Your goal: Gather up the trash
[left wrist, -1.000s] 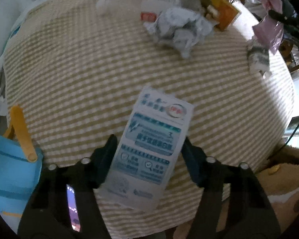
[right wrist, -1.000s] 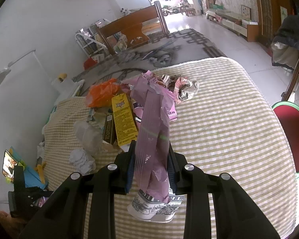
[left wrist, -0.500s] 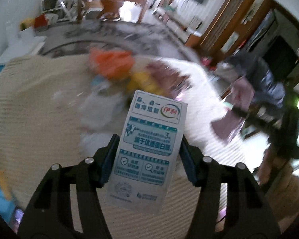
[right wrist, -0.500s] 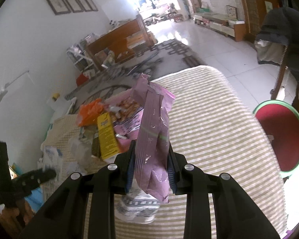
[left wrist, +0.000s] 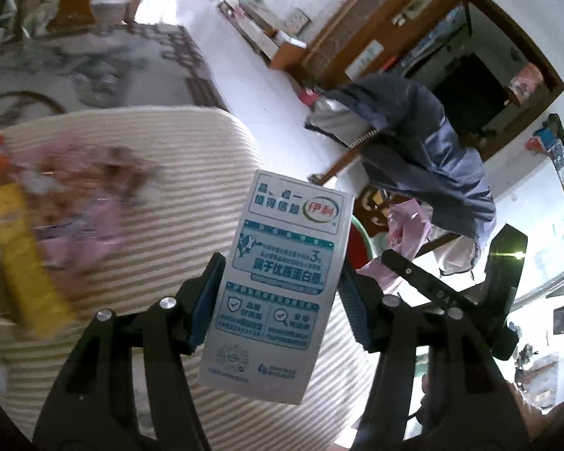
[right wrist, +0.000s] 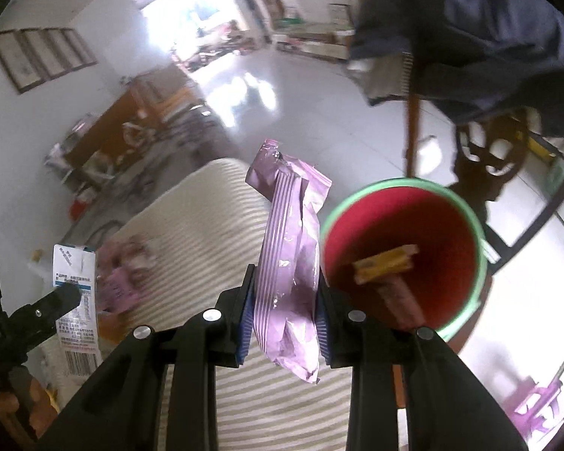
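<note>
Striped tablecloth (left wrist: 191, 158) fills the left and centre of your left wrist view — blurred, with a smeared pile of pink and yellow wrappers (left wrist: 56, 225) at mid-left. A dark jacket (left wrist: 425, 143) hangs over a chair at upper right.

Red bin (right wrist: 402, 259) with a green rim sits right of centre in your right wrist view; a yellow wrapper lies inside.

Your left gripper (left wrist: 278, 293) is clamped on a white-and-blue milk carton (left wrist: 282, 282), upright at frame centre. Its red-and-green oval logo reads 伊利; a "3" shows in the blue panel, smaller print illegible.

Your right gripper (right wrist: 285, 310) is clenched on a purple striped snack bag (right wrist: 289, 263) at centre, just left of the bin — no readable writing.
</note>
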{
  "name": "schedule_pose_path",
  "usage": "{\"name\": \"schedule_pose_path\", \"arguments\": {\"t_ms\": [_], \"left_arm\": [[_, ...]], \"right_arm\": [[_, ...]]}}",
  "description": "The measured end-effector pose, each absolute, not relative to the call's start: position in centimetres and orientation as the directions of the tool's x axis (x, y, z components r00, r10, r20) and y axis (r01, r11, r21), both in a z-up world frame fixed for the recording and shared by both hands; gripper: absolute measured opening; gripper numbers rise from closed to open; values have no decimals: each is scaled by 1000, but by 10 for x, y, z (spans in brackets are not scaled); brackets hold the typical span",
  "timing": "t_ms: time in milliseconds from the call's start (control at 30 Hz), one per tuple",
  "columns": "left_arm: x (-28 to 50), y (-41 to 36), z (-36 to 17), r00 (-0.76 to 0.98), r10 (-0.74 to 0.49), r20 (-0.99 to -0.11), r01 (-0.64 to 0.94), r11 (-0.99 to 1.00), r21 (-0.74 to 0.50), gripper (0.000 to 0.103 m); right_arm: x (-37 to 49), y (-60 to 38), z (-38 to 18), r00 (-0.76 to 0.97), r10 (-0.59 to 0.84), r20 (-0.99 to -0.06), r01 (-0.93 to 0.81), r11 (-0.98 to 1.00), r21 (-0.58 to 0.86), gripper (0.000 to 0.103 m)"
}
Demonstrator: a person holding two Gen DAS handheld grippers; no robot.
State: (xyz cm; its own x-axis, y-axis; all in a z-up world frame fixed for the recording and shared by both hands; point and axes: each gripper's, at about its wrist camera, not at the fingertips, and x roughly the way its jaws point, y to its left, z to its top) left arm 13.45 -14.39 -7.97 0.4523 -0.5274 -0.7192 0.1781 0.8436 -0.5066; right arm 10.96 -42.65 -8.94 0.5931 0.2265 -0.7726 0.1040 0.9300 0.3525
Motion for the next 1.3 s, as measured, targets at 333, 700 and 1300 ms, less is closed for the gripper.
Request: {"name": "schedule_pose_path", "arguments": {"t_ms": [333, 700, 1300], "left_arm": [[173, -266, -102, 371, -564, -737, 222, 825, -520, 57], [184, -314, -103, 371, -533, -760, 207, 846, -492, 82], [117, -208, -90, 452, -453, -768, 73, 877, -474, 83]], "right_arm": [[126, -497, -108, 548, 221, -807, 132, 929, 345, 31], [126, -534, -110, 569, 213, -794, 149, 923, 354, 57], [128, -454, -84, 607, 248, -755, 53, 935, 350, 58]]}}
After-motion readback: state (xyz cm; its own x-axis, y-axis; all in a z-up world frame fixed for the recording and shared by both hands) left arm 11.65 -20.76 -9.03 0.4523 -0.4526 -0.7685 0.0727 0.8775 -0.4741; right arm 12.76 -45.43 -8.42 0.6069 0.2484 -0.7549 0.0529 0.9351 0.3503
